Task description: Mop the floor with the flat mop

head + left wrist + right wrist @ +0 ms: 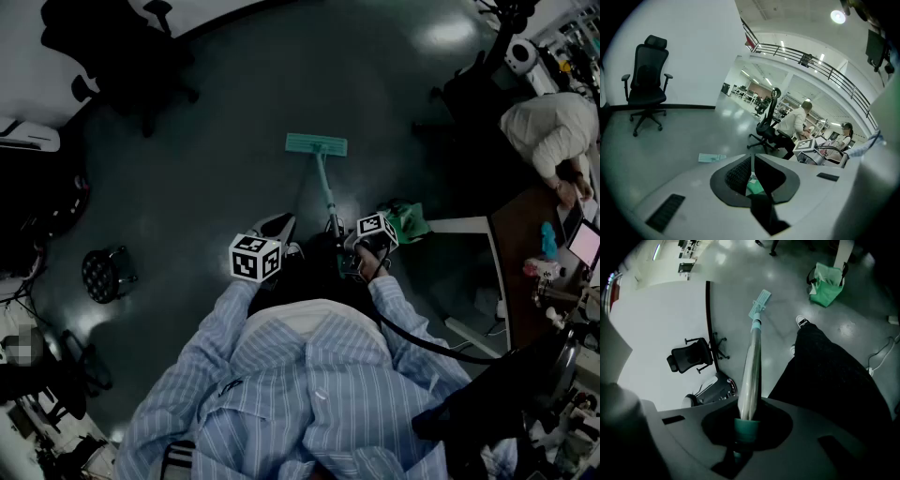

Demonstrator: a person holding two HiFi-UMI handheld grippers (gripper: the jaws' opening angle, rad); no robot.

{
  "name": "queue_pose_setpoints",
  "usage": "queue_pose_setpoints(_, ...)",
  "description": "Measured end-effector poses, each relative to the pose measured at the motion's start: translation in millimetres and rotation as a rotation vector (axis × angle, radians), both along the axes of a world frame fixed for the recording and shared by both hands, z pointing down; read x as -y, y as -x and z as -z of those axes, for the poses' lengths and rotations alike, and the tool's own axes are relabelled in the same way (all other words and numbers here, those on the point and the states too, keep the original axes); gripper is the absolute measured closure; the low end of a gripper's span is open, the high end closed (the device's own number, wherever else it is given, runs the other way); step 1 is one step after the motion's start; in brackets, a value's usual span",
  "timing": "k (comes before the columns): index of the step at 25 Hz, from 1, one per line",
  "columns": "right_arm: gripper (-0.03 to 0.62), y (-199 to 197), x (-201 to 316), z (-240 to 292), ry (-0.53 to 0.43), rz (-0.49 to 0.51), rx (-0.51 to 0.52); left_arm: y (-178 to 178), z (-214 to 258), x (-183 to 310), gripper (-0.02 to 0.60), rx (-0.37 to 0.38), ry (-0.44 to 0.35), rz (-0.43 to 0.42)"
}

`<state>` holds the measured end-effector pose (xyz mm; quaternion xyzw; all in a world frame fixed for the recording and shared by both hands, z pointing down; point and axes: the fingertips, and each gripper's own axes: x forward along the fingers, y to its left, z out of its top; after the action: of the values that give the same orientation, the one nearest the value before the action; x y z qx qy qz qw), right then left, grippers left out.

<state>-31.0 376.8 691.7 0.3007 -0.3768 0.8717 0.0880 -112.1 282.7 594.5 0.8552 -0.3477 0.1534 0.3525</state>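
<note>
The dark, glossy floor (pixel 234 141) fills most of the head view, with a white wall at its far left edge. The person in a blue striped shirt (pixel 309 394) stands at the near side, and in the right gripper view their dark trouser leg ends in a white shoe (pixel 801 322). A second person in a white top (pixel 548 131) leans over a brown desk (pixel 520 234) at the far right. A black office chair (pixel 646 86) stands against the wall on the far left.

The flat mop (pixel 326 187) lies ahead of the person. Its teal head (pixel 316 143) rests flat on the floor at the far end, and the pale handle slants back to the right gripper (pixel 747 417). That claw is closed around the handle, just above its teal collar. A green bag (pixel 408 220) sits on the floor just right of the handle, by a white desk leg.

The left gripper (pixel 752 161) is held left of the handle. Its dark pads are drawn together until the tips meet. A scrap of green shows low in the slit between them, but I cannot tell what it is or whether it is gripped.
</note>
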Motion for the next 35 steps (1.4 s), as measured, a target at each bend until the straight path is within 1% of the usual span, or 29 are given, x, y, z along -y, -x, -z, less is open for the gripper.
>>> queue_pose_setpoints(14,0.557,-11,5,6,0.005,0.012,0.009,-9,-2,7,0.558,0.004,0.020,0.029)
queue_pose_setpoints(20,0.557,-17,20,16,0.014,0.006,0.026,-16,0,17,0.558,0.006,0.038,0.047)
queue_pose_setpoints(26,0.557,-27,34,28,0.031,0.019,0.042,-36,5,34,0.558,0.006,0.047,0.058)
queue_pose_setpoints(30,0.556,-37,44,34,0.031,0.055,0.055,-52,9,54,0.558,0.010,0.045,0.074)
queue_pose_setpoints(35,0.556,-58,67,34,0.028,0.075,0.066,-76,13,83,0.558,0.021,0.034,0.086)
